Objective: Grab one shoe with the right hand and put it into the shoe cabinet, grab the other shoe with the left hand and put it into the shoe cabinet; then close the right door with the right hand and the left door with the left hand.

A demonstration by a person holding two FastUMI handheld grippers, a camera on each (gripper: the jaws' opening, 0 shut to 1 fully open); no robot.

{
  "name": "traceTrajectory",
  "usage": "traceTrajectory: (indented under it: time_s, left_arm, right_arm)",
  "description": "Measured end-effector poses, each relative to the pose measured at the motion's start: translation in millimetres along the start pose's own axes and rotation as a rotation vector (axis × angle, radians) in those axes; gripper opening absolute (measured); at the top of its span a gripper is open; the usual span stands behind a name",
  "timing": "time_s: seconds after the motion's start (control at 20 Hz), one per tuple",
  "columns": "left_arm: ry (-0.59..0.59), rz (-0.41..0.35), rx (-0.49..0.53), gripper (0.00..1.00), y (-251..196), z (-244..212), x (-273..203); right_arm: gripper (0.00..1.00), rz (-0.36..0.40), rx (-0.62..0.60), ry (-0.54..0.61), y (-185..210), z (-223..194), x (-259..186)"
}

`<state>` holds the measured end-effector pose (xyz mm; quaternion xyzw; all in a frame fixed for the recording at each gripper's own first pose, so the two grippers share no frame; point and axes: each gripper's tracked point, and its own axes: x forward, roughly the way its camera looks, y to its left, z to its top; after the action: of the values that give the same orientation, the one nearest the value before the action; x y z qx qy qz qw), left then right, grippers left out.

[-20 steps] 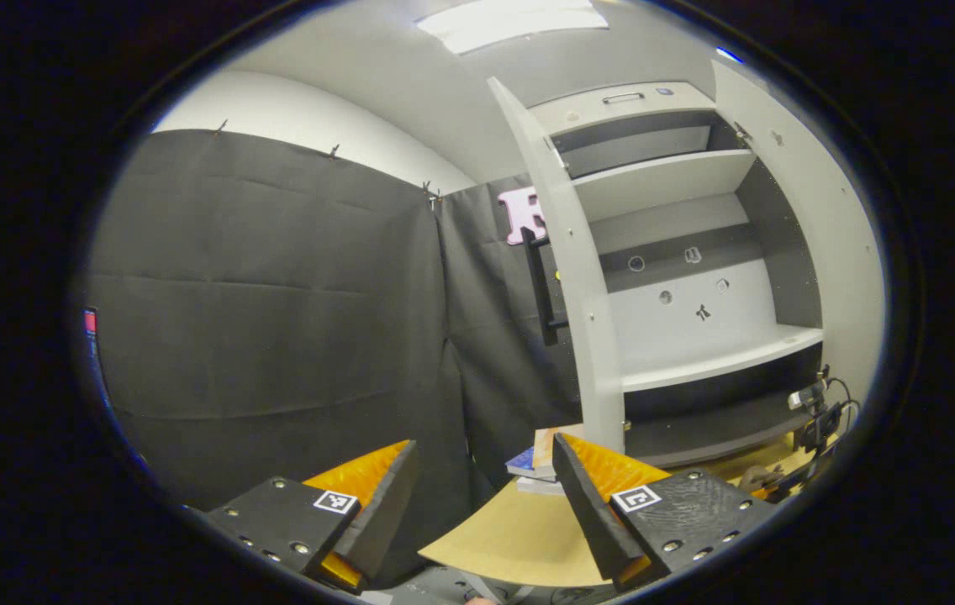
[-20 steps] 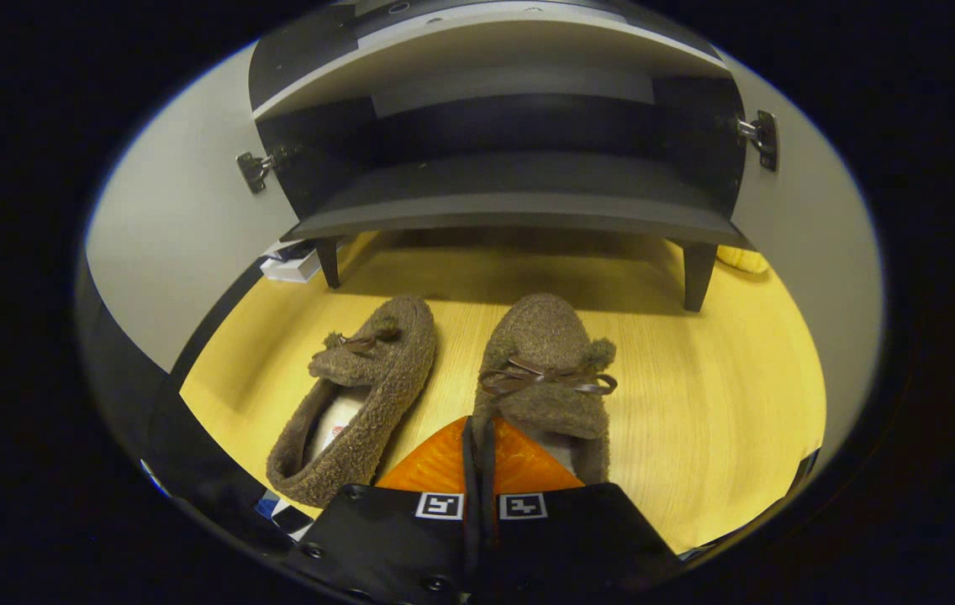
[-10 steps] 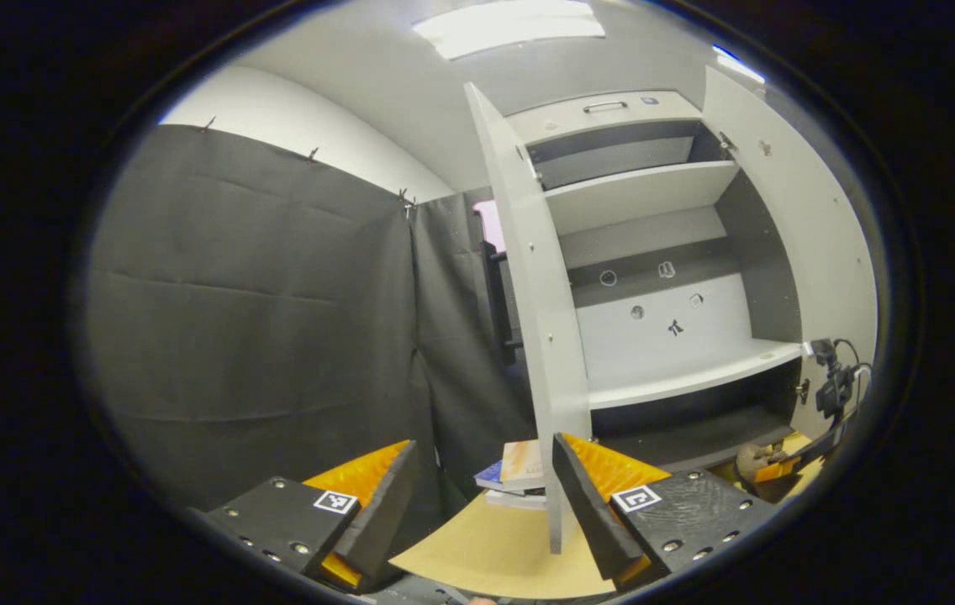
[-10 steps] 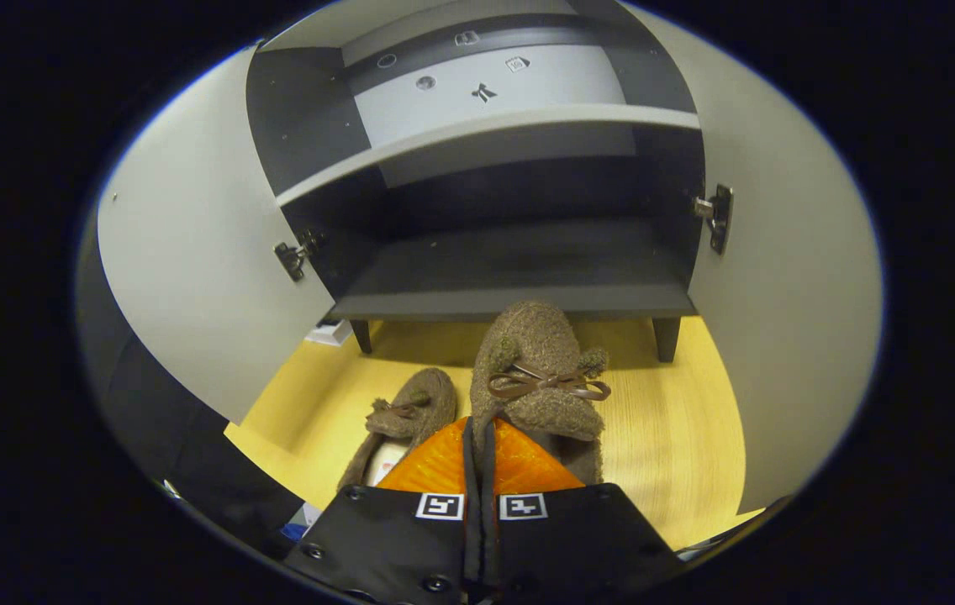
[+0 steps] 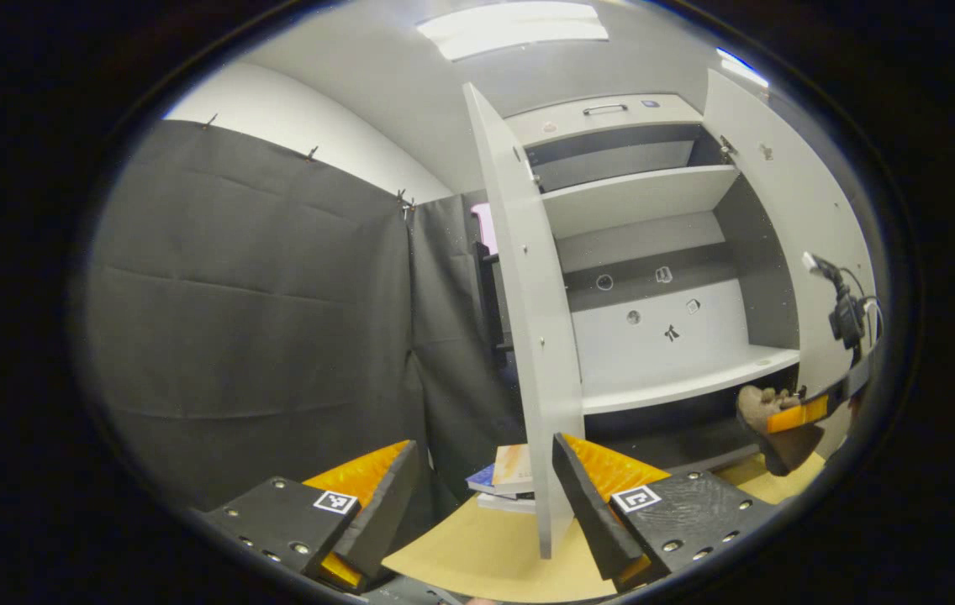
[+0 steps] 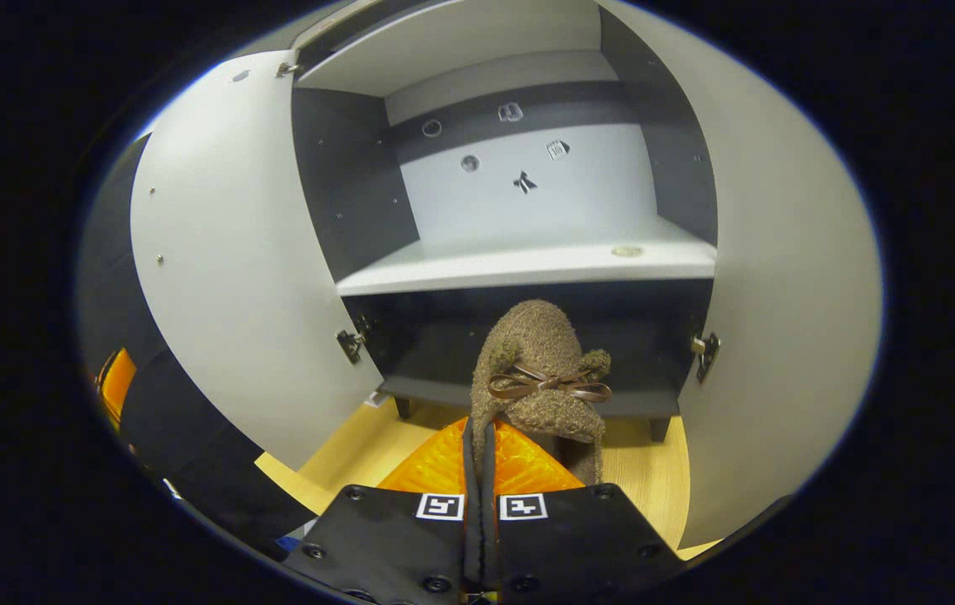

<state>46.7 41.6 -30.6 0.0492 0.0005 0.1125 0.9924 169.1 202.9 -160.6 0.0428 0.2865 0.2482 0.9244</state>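
Fuzzy brown slipper with ribbon bow (image 6: 540, 382) aloft before the open grey shoe cabinet (image 6: 528, 260).
I see its toe pointing at the dark bottom shelf; both cabinet doors stand wide.

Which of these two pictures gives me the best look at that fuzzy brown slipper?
The right gripper view: the slipper sits centred and close, its bow clear, pinched by the right gripper. The left gripper view catches it small at the edge.

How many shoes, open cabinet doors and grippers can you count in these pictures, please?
Shoes: 1
Open doors: 2 (left door, right door)
Grippers: 2 (left gripper, right gripper)
Total: 5
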Motion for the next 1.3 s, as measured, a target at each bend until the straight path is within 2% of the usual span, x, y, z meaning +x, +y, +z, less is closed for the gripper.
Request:
traceTrajectory:
  time_s: [0.35,0.75,1.0,1.3]
  left_arm:
    - [0.001,0.013,-0.01,1.0,6,-5,0]
    - [0.018,0.062,-0.031,1.0,31,-21,-5]
    - [0.033,0.074,-0.028,1.0,40,-29,-9]
    - [0.057,0.078,-0.021,1.0,44,-39,-16]
  right_arm:
    - [0.01,0.015,-0.092,-0.124,14,79,-1]
    - [0.0,-0.062,-0.102,-0.199,-12,167,32]
    - [0.02,-0.116,-0.089,-0.18,-30,199,73]
    - [0.02,-0.195,-0.039,-0.129,-56,213,127]
